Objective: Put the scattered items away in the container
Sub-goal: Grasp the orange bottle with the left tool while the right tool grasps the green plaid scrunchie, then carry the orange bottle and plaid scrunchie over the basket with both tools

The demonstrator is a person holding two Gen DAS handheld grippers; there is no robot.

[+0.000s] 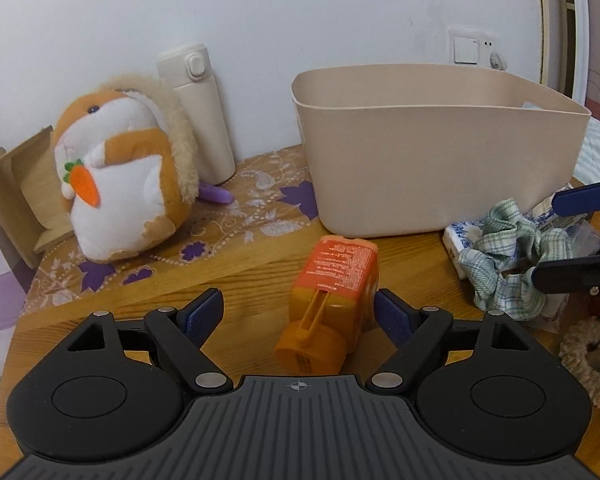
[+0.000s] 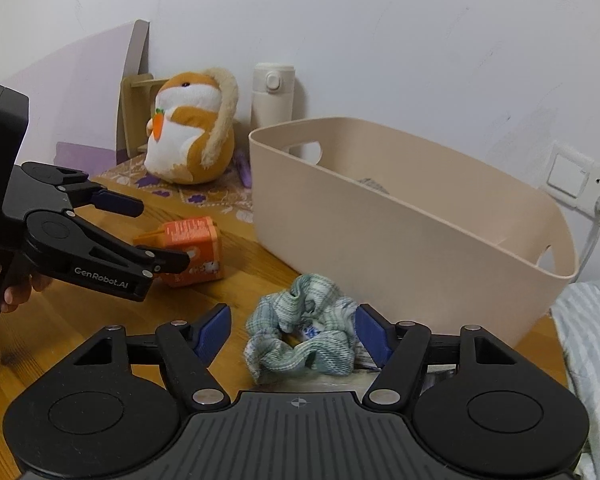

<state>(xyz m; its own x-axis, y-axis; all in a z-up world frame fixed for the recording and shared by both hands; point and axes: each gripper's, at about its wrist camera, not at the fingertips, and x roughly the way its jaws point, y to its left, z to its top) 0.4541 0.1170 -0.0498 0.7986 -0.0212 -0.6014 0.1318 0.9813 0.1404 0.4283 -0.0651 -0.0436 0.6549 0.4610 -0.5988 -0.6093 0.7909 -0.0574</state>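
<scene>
Left wrist view: the orange bottle (image 1: 334, 300) lies on its side on the wooden table (image 1: 236, 280), its long axis running away from the camera, round cap nearest the lens and flat base toward the beige container (image 1: 432, 160). It sits between the fingers of the left gripper (image 1: 300, 316), closer to the right-hand one; the jaws stand wide and I cannot tell whether the pad touches it. The container stands just behind the bottle. Right of it lies a crumpled green checked cloth (image 1: 504, 256), with the right gripper (image 1: 572, 236) reaching in around it from the frame edge, jaws apart. At the back left sit a plush hamster (image 1: 120, 176) holding a carrot, a cream flask (image 1: 200, 112) upright against the wall, and a wooden stand (image 1: 16, 192).

Right wrist view: the cloth (image 2: 304, 336) lies bunched on the table (image 2: 80, 320) between the right gripper's (image 2: 294, 332) spread fingers, nearer the right one, not squeezed. The container (image 2: 412, 216) runs diagonally behind it, something dark showing inside. The left gripper (image 2: 160, 232) comes in from the left, held in a hand (image 2: 8, 288), its fingers stacked one above the other and open around the bottle (image 2: 192, 248). The hamster (image 2: 192, 136) and flask (image 2: 272, 96) stand beyond.
</scene>
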